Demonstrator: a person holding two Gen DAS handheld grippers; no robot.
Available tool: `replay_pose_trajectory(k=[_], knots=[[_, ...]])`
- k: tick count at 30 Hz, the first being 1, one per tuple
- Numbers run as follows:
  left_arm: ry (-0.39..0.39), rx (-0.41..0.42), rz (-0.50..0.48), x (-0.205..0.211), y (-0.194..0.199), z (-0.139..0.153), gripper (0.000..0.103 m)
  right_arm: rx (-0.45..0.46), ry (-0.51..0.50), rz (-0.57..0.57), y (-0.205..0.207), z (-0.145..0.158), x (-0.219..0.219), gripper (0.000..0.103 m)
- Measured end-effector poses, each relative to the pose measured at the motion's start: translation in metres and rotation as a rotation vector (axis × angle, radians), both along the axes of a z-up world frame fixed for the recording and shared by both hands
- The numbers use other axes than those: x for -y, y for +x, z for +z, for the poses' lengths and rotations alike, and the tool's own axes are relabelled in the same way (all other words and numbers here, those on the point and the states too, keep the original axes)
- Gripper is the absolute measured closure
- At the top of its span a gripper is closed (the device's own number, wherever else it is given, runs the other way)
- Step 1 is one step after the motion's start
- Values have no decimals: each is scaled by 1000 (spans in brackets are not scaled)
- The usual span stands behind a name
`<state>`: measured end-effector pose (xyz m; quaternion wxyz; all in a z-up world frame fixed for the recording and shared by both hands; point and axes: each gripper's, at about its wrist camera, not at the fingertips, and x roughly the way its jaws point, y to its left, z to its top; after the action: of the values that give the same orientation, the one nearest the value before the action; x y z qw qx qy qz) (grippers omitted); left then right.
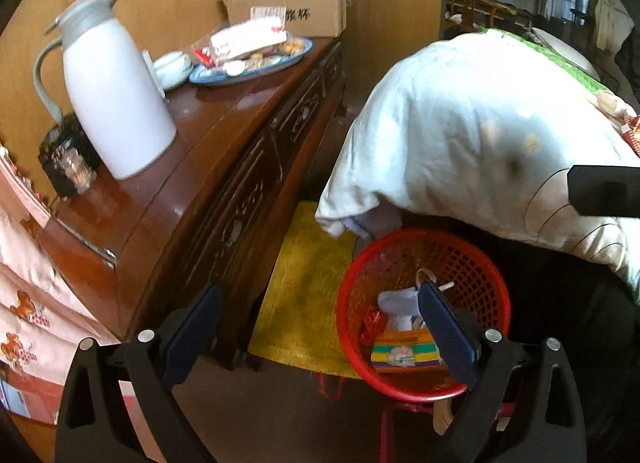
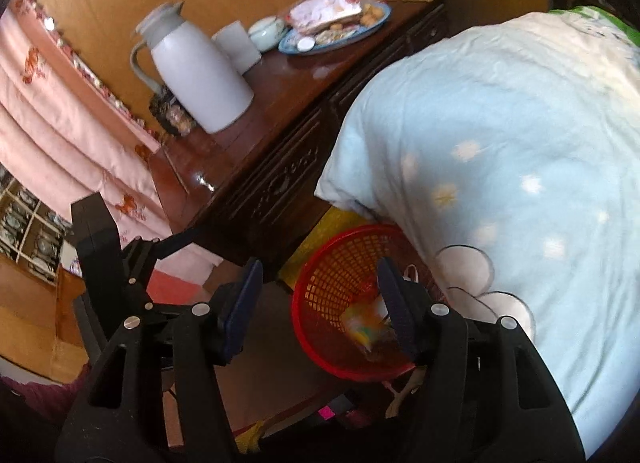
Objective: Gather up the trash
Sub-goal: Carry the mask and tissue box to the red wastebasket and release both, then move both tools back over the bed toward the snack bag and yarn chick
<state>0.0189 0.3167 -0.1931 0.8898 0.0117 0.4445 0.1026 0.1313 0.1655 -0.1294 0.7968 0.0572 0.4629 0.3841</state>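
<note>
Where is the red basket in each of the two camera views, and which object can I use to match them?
Left wrist view: the red basket sits lower right of centre, under the pale quilt.
Right wrist view: the red basket sits lower centre, left of that quilt.
Shared landmark: the white thermos jug on the wooden sideboard.

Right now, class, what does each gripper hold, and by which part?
Nothing is held. The left gripper and right gripper both stand open and empty above the red basket, where trash already lies.
</note>
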Motion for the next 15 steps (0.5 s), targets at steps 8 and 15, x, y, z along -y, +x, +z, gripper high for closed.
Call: replay_pose_trajectory(k=[8, 15], knots=[[51, 94, -61, 28, -9, 43, 7, 103, 69, -91, -29, 42, 52, 41], [82, 194, -138, 70, -28, 92, 6, 206, 139, -198, -69, 77, 115, 38]])
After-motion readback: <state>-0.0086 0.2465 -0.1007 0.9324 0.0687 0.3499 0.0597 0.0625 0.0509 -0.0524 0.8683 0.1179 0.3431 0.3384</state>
